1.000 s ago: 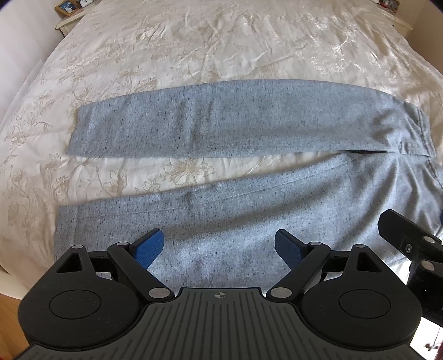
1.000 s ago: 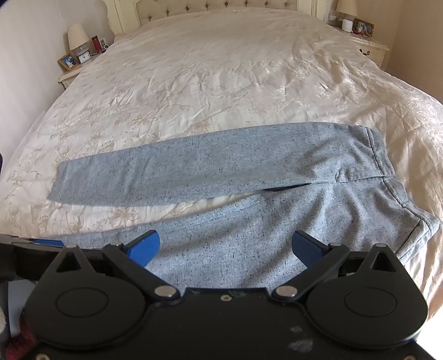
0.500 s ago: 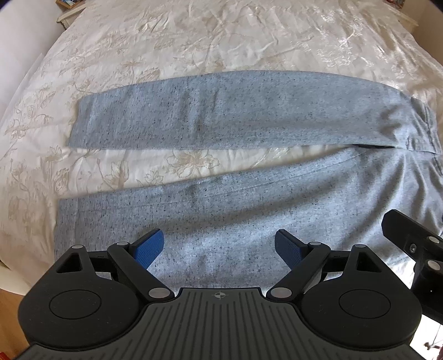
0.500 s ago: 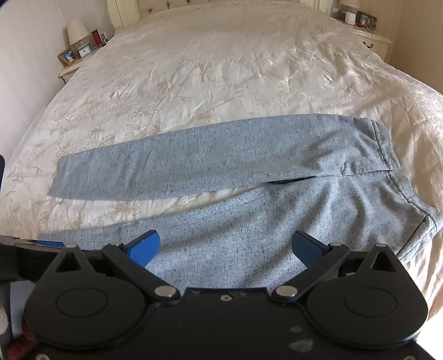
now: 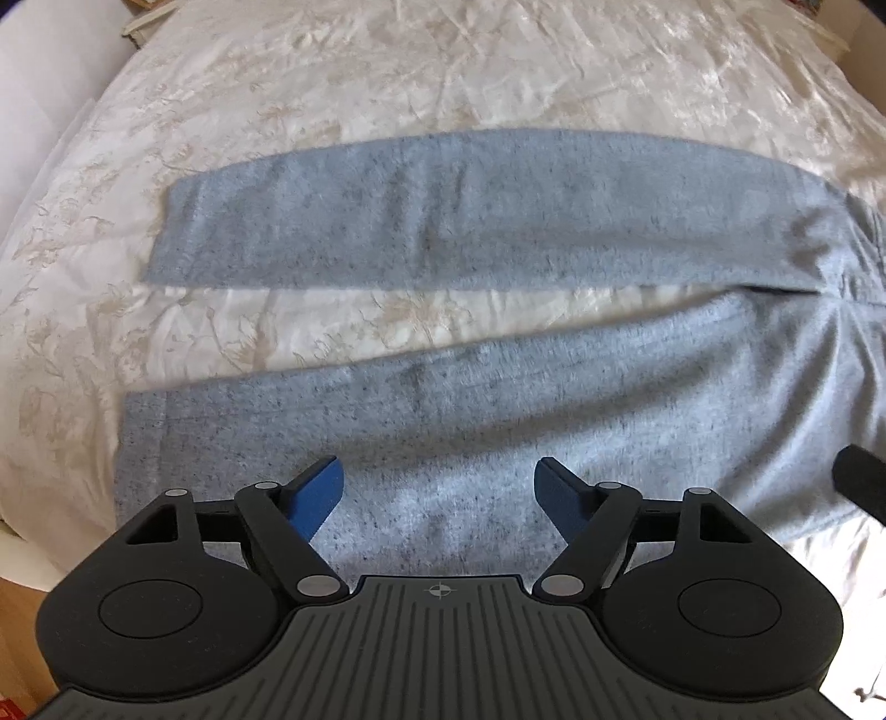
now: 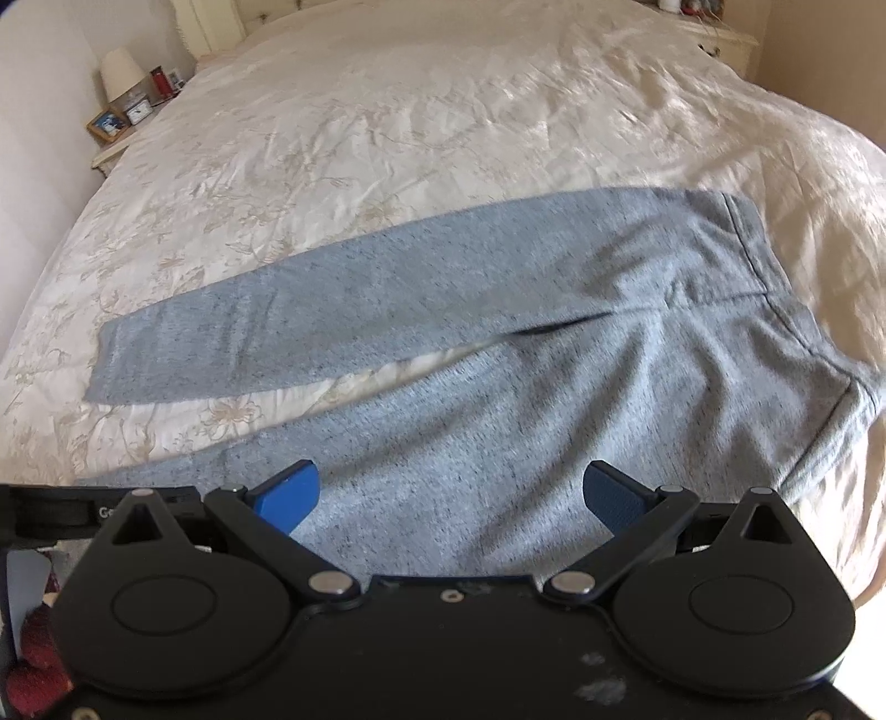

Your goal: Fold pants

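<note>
Grey speckled pants [image 5: 498, 232] lie flat on the bed with the legs spread apart, cuffs to the left and waistband to the right. They also show in the right wrist view [image 6: 498, 387]. My left gripper [image 5: 437, 493] is open and empty, hovering over the near leg close to its cuff end. My right gripper [image 6: 451, 495] is open and empty, hovering over the near leg's thigh, toward the waistband [image 6: 830, 376]. The right gripper's edge shows in the left wrist view [image 5: 861, 482].
The pants lie on a cream floral bedspread [image 6: 415, 138]. A nightstand with a lamp [image 6: 119, 69], clock and photo frame stands at the bed's far left. Another nightstand [image 6: 720, 33] stands at the far right. The bed's near edge [image 5: 33, 554] is at lower left.
Both grippers have moved forward and down toward the pants, which now look larger. Both stay open. The pants have not moved.
</note>
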{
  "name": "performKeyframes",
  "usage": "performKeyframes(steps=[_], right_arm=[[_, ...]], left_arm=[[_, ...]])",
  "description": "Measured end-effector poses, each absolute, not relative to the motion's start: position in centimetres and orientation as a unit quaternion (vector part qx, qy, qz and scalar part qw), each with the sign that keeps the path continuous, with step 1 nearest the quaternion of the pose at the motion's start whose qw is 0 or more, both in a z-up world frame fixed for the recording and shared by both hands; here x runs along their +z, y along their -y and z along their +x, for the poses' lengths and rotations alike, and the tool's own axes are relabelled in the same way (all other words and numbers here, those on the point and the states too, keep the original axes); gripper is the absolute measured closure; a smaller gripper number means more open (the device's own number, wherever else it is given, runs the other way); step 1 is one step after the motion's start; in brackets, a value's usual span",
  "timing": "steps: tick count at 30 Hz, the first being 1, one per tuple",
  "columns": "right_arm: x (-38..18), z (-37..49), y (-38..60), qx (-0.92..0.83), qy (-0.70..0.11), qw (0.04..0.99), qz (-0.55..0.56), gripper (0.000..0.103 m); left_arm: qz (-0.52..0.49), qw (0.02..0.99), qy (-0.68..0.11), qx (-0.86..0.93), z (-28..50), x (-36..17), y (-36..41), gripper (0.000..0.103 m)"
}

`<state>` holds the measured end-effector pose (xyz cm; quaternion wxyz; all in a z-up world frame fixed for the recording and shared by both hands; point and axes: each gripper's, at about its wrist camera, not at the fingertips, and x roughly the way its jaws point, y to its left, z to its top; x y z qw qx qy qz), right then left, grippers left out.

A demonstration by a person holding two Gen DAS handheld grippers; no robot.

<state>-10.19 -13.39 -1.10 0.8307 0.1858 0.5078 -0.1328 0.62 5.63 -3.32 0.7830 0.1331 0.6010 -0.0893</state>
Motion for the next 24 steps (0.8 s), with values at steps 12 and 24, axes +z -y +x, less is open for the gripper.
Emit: performKeyframes(steps=[12,24], right_arm=[[-3.6,-12.0,19.7,-0.153,-0.529,0.802,0.232,0.012],[-8.7,-6.1,26.2,-0.069,-0.557,0.796,0.228,0.048]], left_arm=[[0.141,0.778,-0.602,-0.110,0.7,-4.3,-1.2,0.038],[0.120,0.778,-0.616,-0.023,2.7,-4.8,0.3,0.039]])
